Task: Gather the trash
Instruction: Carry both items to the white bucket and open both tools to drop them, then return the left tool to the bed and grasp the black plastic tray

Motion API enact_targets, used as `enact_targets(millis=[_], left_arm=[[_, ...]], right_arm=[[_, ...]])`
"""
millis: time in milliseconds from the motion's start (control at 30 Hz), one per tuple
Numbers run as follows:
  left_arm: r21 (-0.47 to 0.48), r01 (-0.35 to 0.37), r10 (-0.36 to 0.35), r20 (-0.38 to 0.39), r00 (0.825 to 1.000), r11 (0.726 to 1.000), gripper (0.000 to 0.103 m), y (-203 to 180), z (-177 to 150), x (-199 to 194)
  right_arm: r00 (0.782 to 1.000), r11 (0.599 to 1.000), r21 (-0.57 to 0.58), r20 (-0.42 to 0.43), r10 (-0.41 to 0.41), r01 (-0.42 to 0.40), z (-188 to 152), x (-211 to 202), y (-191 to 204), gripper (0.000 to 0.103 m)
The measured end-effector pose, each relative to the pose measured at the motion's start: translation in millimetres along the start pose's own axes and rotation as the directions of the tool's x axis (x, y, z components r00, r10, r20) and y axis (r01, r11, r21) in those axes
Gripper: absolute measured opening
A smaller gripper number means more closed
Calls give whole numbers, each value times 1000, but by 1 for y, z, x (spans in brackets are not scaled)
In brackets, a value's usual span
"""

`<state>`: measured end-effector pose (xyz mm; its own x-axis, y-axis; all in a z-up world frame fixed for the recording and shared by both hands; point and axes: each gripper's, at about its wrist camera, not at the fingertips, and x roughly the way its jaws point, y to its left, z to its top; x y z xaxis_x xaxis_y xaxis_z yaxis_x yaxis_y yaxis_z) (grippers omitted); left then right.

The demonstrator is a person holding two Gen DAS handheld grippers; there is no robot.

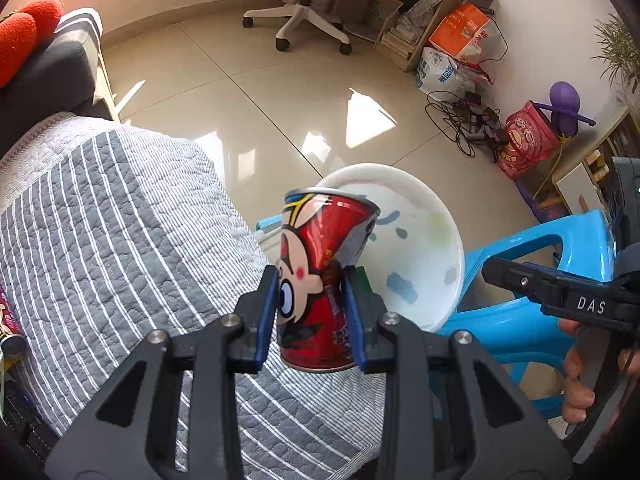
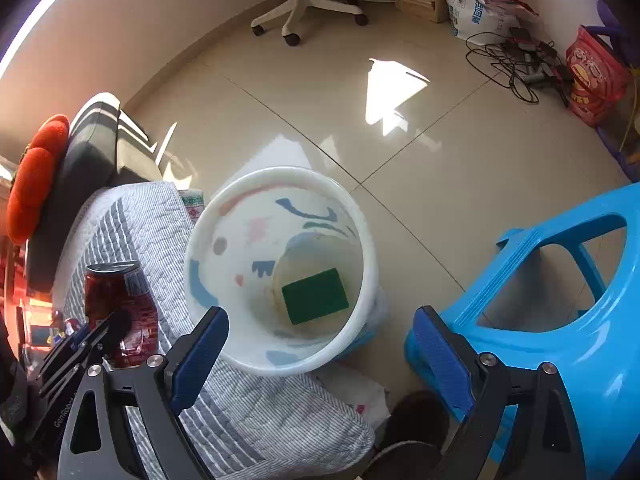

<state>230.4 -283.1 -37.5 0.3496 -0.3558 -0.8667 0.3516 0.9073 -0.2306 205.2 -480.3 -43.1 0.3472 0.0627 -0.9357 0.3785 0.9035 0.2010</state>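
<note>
**Red can gripped beside a white trash bin**

While the left gripper (image 1: 311, 312) clamps a dented red drink can (image 1: 320, 276) between its blue pads, the can sits tilted above a grey striped quilt (image 1: 120, 216). Just beyond the can stands a white bin (image 2: 370, 264) with pastel shapes on its inner wall; a green rectangular object (image 2: 315, 295) lies flat at its bottom. The right gripper (image 2: 320, 354) hovers above the bin's near rim, its jaws spread wide and holding nothing. A blue plastic stool (image 2: 560, 280) stands to the right of the bin on a glossy beige tiled floor (image 2: 320, 100).
</note>
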Motion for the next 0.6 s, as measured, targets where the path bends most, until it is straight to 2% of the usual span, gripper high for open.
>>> enact_targets(millis=[167,400,433,467,533,600], left_arm=[[31,17,-16,-29,999,999,34,-18,10,19],[48,40,-39,-27,999,998,34,-25,14,27],[47,43,-42,-20,999,998,40,-23,14,24],[47,41,-40,-14,999,998,54,-23,14,22],[45,20,-21,19,1000,999,70,-18,12,11],[52,-1,-1,39,999,999,74,-11,9,1]], right_arm=[[999,999,14,15,-49,49,-2,-7,-27,95],[998,997,61,11,-57,56,-3,-9,-52,95],[998,996,63,12,-56,55,-3,-11,-53,95],[998,997,63,14,-55,54,-3,-12,-53,95],[998,997,60,16,-53,52,-3,-13,-53,95],[998,997,53,18,-53,52,-4,-14,-49,95]])
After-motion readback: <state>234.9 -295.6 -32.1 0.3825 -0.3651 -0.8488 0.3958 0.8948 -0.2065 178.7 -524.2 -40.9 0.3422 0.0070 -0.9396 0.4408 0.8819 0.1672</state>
